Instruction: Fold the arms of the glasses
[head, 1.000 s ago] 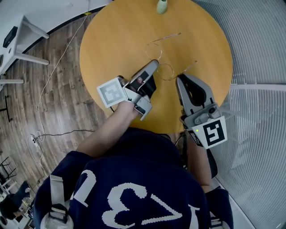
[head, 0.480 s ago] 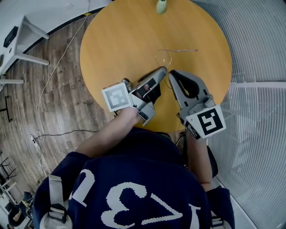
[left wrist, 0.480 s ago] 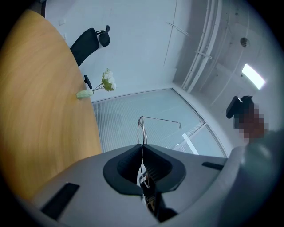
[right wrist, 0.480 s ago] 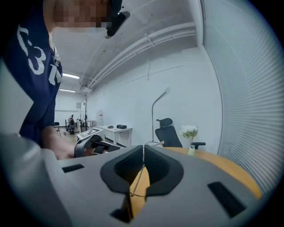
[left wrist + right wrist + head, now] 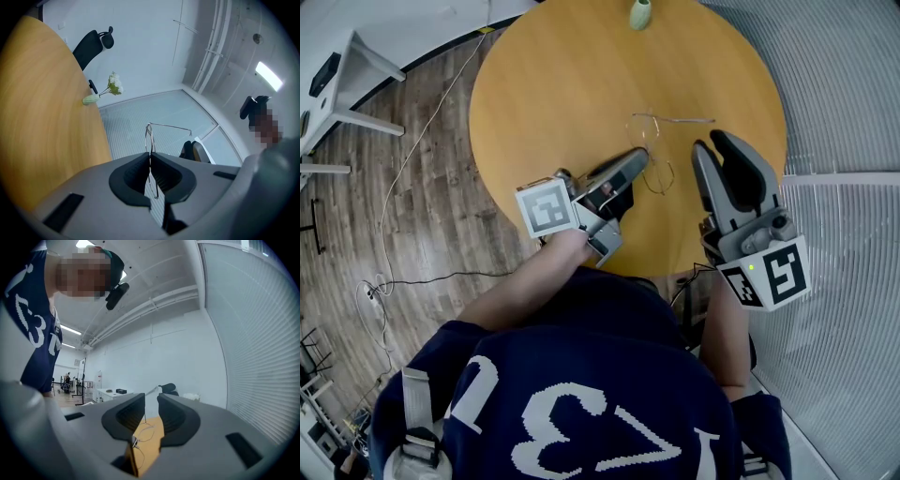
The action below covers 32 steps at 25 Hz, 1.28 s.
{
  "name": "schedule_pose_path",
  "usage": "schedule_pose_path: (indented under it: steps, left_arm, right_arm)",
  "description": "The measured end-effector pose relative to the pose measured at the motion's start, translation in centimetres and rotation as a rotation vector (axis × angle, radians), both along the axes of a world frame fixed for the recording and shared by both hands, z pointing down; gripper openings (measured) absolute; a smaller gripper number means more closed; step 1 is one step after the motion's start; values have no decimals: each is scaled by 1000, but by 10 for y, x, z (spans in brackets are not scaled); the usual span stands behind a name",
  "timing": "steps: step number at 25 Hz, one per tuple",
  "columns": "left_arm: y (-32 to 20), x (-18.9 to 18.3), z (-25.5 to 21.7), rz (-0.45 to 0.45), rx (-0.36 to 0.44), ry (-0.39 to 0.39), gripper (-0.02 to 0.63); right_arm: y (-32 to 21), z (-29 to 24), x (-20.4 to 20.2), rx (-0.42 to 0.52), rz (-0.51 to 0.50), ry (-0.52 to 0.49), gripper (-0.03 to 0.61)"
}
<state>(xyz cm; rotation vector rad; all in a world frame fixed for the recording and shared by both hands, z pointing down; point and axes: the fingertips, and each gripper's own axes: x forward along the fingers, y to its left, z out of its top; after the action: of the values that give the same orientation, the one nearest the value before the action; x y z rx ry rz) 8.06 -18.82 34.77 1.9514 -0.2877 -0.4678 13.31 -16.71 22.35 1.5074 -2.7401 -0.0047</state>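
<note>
The thin wire-frame glasses [image 5: 654, 150] hang over the round wooden table [image 5: 562, 84]. My left gripper [image 5: 641, 156] is shut on the rim between the lenses. One arm [image 5: 675, 119] sticks out to the right from the far lens. In the left gripper view the rim [image 5: 149, 136] stands pinched between the black pads [image 5: 132, 174], with the arm [image 5: 171, 126] running right. My right gripper [image 5: 722, 145] is right of the glasses and apart from them. Its jaws are opening, with nothing between them. Through the gap of the right gripper [image 5: 151, 404] the glasses [image 5: 146, 432] show farther off.
A small green vase with a white flower [image 5: 639, 13] stands at the table's far edge, also seen as the vase [image 5: 101, 93]. A black office chair [image 5: 89, 44] is behind the table. Cables [image 5: 403, 187] lie on the wooden floor at left. A ribbed white wall [image 5: 834, 94] lies at right.
The right gripper closed in on the glasses beside the left gripper, then pulled away to the right and opened. The glasses' arm now lies sideways. The left gripper shifted slightly right, still gripping.
</note>
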Motion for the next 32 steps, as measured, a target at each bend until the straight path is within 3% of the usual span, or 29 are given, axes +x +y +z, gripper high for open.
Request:
schedule_pose_path:
  steps: [4, 9, 15, 18, 25, 32]
  left_arm:
    - [3, 1, -1, 17, -9, -6, 21]
    - [4, 2, 4, 28, -27, -20, 21]
    - [4, 0, 9, 30, -15, -32, 21]
    - [4, 2, 6, 30, -18, -9, 21]
    - [3, 2, 6, 19, -56, 53, 21]
    - [2, 1, 9, 6, -102, 113, 21]
  right_arm:
    - [0, -20, -4, 46, 5, 82, 107]
    - [-9, -22, -8, 16, -4, 140, 102]
    - [-12, -16, -1, 0, 9, 143, 97]
    - [-10, -9, -5, -24, -14, 146, 55]
    - [10, 5, -4, -38, -47, 147, 49]
    - [39, 53, -6, -106, -87, 153, 49]
